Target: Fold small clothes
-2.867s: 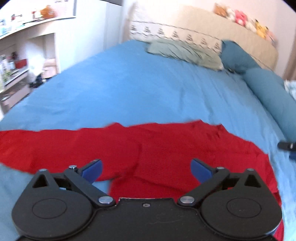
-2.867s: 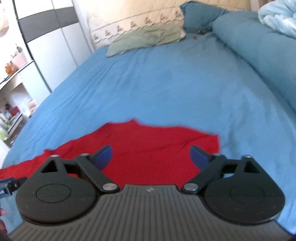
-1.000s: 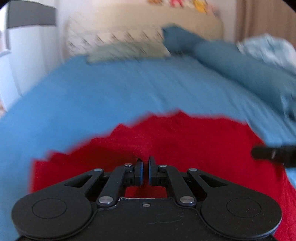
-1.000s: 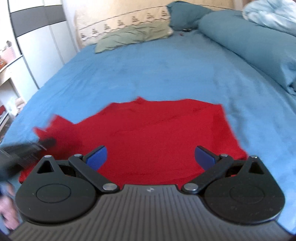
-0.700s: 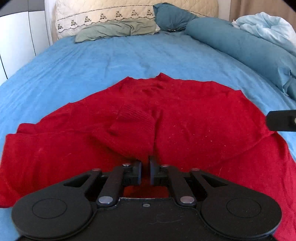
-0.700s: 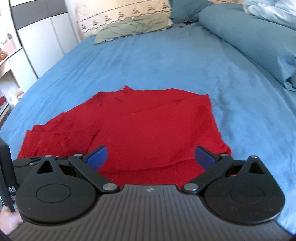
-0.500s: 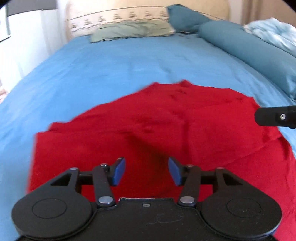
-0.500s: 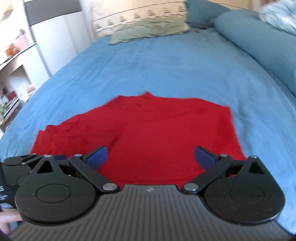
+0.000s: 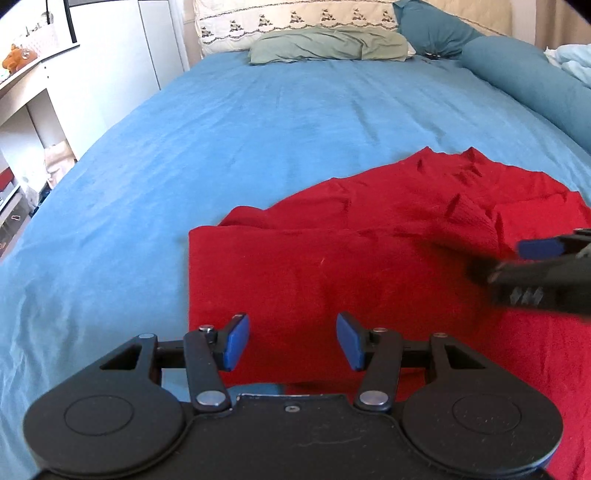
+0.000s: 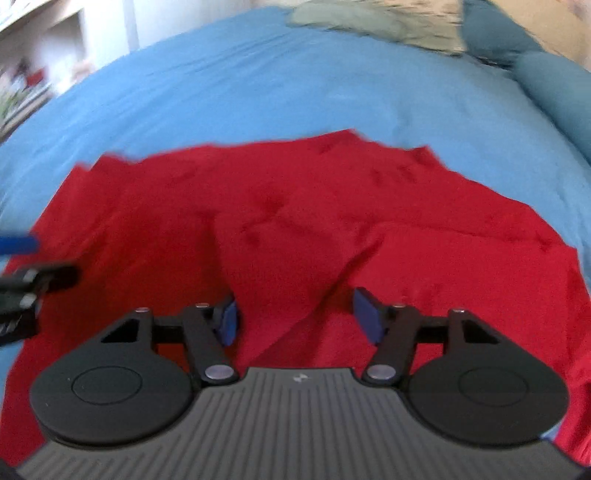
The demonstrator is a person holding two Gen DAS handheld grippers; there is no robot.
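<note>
- Two grippers are in view, each with two blue pads and nothing pinched between them
- The left gripper (image 9: 291,341) has its jaws partly spread over the near left part of the one red garment (image 9: 369,266); whether its pads touch the cloth I cannot tell
- The right gripper (image 10: 297,317) has its jaws apart, having just been closing from a wider spread, with a raised fold of the red cloth lying in the gap but not pressed by the pads
- In the left wrist view the right gripper shows blurred at the right edge, over the garment
- The garment lies on one blue bedsheet (image 9: 258,122), its left edge folded straight, its far edge jagged
- At the head of the bed: one green pillow (image 9: 328,46), one cream embroidered pillow (image 9: 295,22) behind it, one teal pillow (image 9: 428,29) and one teal bolster (image 9: 524,74) along the right side
- White shelving (image 9: 26,88) stands to the left of the bed; what sits in it is too small to tell
</note>
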